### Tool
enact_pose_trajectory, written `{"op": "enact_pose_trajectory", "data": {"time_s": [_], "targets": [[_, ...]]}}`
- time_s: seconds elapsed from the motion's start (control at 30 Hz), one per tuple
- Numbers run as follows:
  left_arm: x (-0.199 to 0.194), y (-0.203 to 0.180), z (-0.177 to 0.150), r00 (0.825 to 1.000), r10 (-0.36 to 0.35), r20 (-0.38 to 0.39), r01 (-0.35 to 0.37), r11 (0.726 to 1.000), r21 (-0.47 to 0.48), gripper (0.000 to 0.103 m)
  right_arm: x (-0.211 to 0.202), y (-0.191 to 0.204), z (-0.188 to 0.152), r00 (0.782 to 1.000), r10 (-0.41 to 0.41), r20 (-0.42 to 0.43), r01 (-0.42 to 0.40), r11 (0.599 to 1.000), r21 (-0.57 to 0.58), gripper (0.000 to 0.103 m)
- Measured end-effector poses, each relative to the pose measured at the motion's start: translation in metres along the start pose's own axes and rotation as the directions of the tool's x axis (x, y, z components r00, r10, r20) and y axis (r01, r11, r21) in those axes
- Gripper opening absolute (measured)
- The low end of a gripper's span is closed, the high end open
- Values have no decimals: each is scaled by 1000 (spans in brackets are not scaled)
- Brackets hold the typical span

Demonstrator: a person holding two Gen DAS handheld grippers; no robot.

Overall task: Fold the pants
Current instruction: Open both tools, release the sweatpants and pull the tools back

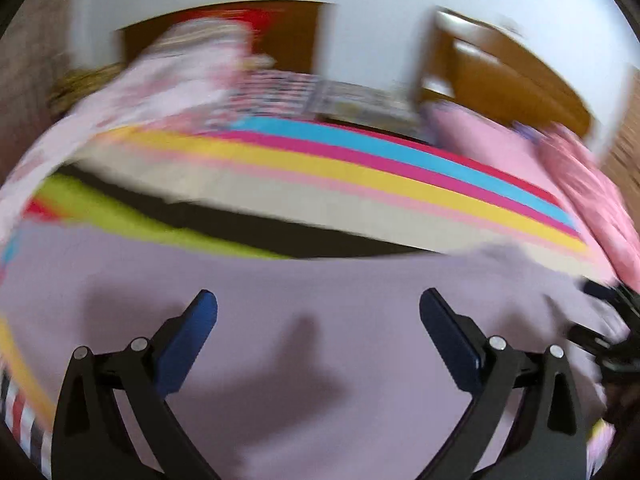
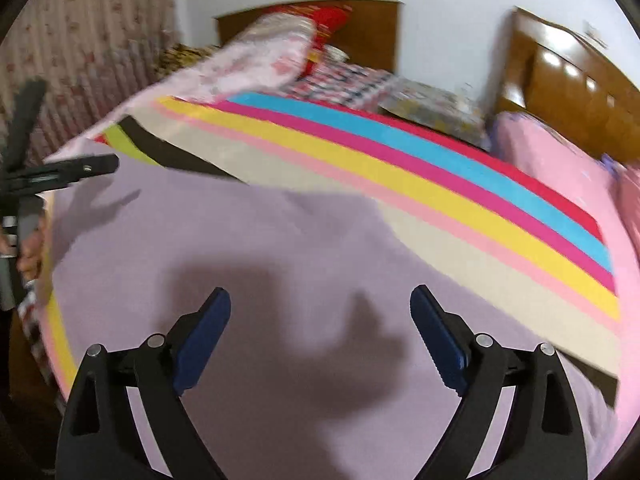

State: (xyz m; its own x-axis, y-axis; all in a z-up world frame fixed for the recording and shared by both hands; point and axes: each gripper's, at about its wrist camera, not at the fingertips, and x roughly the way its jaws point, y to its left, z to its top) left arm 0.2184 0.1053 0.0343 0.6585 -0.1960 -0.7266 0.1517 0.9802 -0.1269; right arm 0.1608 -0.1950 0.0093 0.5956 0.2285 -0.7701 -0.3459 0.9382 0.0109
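Note:
The pale lilac pants (image 1: 304,280) lie spread flat on a bed, filling the lower half of the left wrist view, and they also fill the lower part of the right wrist view (image 2: 248,236). My left gripper (image 1: 318,304) hovers above the cloth, open and empty. My right gripper (image 2: 320,300) is also open and empty above the cloth. The left gripper shows at the left edge of the right wrist view (image 2: 96,166), and the right gripper shows at the right edge of the left wrist view (image 1: 612,320). Both views are motion-blurred.
A rainbow-striped sheet (image 2: 460,184) covers the bed beyond the pants. A floral pink quilt (image 2: 256,56) and pillows lie at the head, a pink blanket (image 2: 560,168) at the right. A brown headboard (image 2: 372,28) and a wooden cabinet (image 2: 568,76) stand behind.

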Motion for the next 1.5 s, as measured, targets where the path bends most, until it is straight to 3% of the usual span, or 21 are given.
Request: {"op": "enact_pose_trajectory", "data": {"time_s": [0.13, 0.23, 0.27, 0.3, 0.33, 0.43, 0.5, 0.57, 0.63, 0.67, 0.73, 0.77, 0.83, 0.97, 1.03, 1.13, 1.17, 1.23, 1.4, 1.5], "targets": [[28, -82, -4, 992, -113, -59, 122, 978, 168, 101, -1, -64, -32, 997, -2, -71, 12, 990, 142, 88], [61, -124, -16, 985, -95, -141, 131, 953, 273, 101, 8, -122, -52, 985, -30, -172, 79, 956, 283, 87], [75, -131, -23, 982, -65, -179, 117, 948, 296, 101, 2, -138, -56, 988, -9, -152, 58, 945, 323, 87], [87, -134, -30, 978, -34, -205, 98, 945, 312, 102, -6, -151, -59, 992, 42, -119, 7, 923, 386, 88], [84, -134, -34, 985, -35, -171, 89, 944, 319, 102, -13, -157, -59, 994, 51, -94, -7, 908, 419, 88], [80, -128, -35, 982, -64, -179, 114, 951, 286, 101, -37, -164, -58, 998, -62, -8, 60, 913, 403, 88], [83, -132, -37, 983, -40, -178, 94, 947, 307, 102, -33, -167, -59, 997, -65, -31, 72, 911, 407, 88], [80, -134, -39, 984, -35, -176, 88, 947, 308, 102, -14, -176, -66, 993, -54, -105, 92, 913, 398, 89], [82, -131, -39, 984, -38, -176, 91, 948, 304, 102, -13, -183, -69, 997, -38, -74, 64, 918, 392, 89], [82, -128, -37, 984, -37, -176, 90, 948, 305, 102, -14, -188, -68, 998, -31, -57, 52, 907, 418, 89], [84, -128, -36, 984, -38, -175, 91, 948, 304, 102, -26, -201, -75, 989, -143, -47, 147, 858, 492, 87], [88, -128, -33, 984, -38, -175, 91, 948, 305, 102, -30, -202, -76, 988, -152, -31, 146, 843, 518, 87], [89, -128, -34, 984, -38, -176, 91, 948, 305, 102, -43, -192, -75, 979, -204, -12, 179, 828, 531, 89], [89, -127, -34, 984, -38, -175, 91, 948, 305, 102, -48, -139, -63, 986, -163, 24, 139, 902, 408, 89], [89, -128, -33, 984, -40, -175, 92, 948, 304, 102, -39, -108, -66, 996, -92, -20, 94, 948, 304, 89], [90, -131, -34, 984, -41, -174, 94, 948, 303, 102, -24, -79, -81, 990, -86, -108, 107, 972, 209, 91], [90, -131, -34, 984, -42, -174, 94, 949, 302, 102, -13, -78, -88, 985, -94, -145, 122, 973, 196, 91], [90, -130, -34, 984, -40, -174, 92, 948, 305, 102, -13, -73, -92, 988, -112, -104, 130, 975, 180, 92], [90, -132, -32, 984, -45, -174, 97, 949, 300, 102, -19, -65, -94, 983, -137, -125, 157, 973, 168, 92], [90, -133, -33, 984, -45, -174, 97, 949, 301, 102, -39, -54, -94, 978, -199, -68, 209, 958, 198, 92]]}}
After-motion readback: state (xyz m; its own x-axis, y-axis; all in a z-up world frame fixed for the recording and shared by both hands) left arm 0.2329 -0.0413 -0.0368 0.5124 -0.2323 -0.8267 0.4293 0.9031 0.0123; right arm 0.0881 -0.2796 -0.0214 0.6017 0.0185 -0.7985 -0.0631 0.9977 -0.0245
